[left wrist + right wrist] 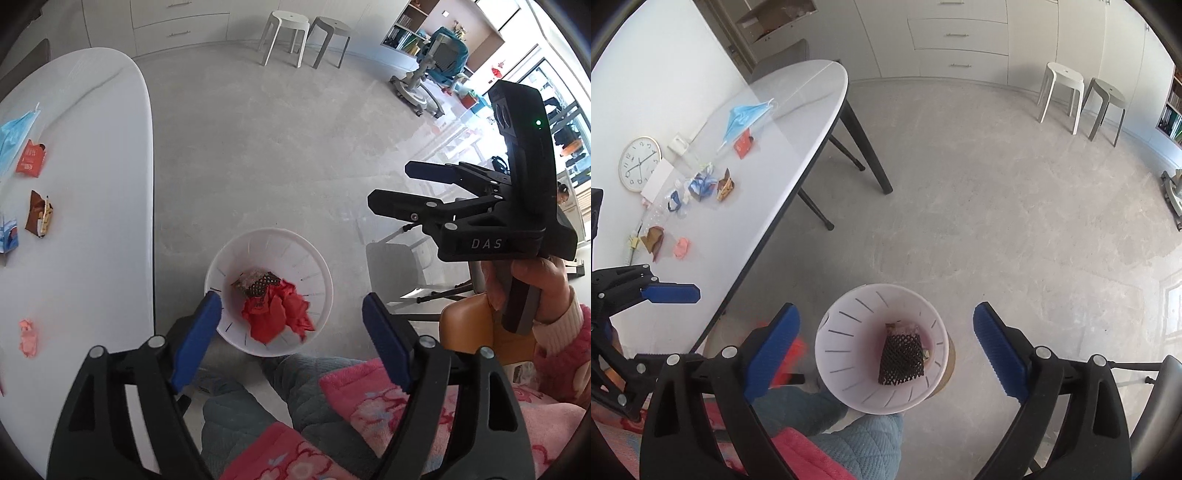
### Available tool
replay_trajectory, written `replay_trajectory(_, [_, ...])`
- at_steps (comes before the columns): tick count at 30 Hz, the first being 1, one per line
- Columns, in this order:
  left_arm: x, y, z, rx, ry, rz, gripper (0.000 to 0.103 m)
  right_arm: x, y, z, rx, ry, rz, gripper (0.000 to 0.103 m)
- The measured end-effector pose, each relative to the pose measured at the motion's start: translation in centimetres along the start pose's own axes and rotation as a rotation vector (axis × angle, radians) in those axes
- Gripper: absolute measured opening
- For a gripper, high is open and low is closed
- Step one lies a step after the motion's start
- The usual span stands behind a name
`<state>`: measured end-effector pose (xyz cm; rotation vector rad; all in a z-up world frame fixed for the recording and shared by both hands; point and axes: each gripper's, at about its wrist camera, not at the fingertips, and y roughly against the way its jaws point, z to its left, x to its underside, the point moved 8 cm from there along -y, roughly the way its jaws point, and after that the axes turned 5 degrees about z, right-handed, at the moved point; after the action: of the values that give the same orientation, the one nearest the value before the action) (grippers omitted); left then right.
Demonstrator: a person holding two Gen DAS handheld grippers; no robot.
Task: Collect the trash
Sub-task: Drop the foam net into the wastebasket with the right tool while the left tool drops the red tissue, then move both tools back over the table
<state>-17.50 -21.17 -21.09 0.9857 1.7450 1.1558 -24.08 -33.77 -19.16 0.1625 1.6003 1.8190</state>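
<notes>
Left gripper (pixel 288 317) spread wide, nothing between the blue pads (pixel 197 338). Directly ahead of and below its tips, on the floor: white trash bin (pixel 317 266), holding crumpled red paper (pixel 277 314) on top of a black mesh piece (pixel 262 284). Off to its right, the right gripper (pixel 395 188), also released and empty, held in a hand (pixel 532 280) with a pink sleeve; white letters "DAS" readable on its black body.

From the right wrist, a different reading of the same bin (pixel 849 321): only the black mesh piece (pixel 901 358) and small scraps visible inside, with a blurred red shape (pixel 788 360) behind the left finger, outside the rim. Right gripper (pixel 886 347) likewise gaping over the bin, gripping nothing; left gripper's blue pad (pixel 670 293) showing at far left.

Seen only from the right wrist: a wall clock (pixel 639 164) with numerals lying on the table (pixel 798 122), left of the tool, and the table's black legs. On that table in both views: blue face mask (pixel 746 116), red packet (pixel 31 158) with unreadable white print, brown wrapper (pixel 38 214), pink scrap (pixel 28 336).
</notes>
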Motion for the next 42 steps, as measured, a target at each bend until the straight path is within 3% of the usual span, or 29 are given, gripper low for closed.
replay_trajectory(8, [0.3,2.9,4.2,-0.106,0.153,-0.085,0.091,-1.3,1.1,1.5,-0.055,0.002,-0.028,0.098])
replay_trajectory(15, [3.0,7.9,11.3,-0.212,0.353,-0.194,0.095,-3.7,1.9,6.0,-0.096,0.054,-0.064,0.100])
replay_trajectory(30, [14.7,17.5,31.3,-0.453,0.762,-0.327,0.095,-8.8,-0.8,21.2,-0.141,0.205,-0.078,0.100])
replay_trajectory(36, [18.6,18.5,37.6,-0.516,0.819,-0.321,0.095,-10.3,-2.6,28.1,-0.170,0.276,-0.061,0.100])
replay_trajectory(42, [20.2,17.3,42.4,-0.524,0.810,-0.291,0.095,-11.2,-5.0,34.0,-0.186,0.333,-0.021,0.100])
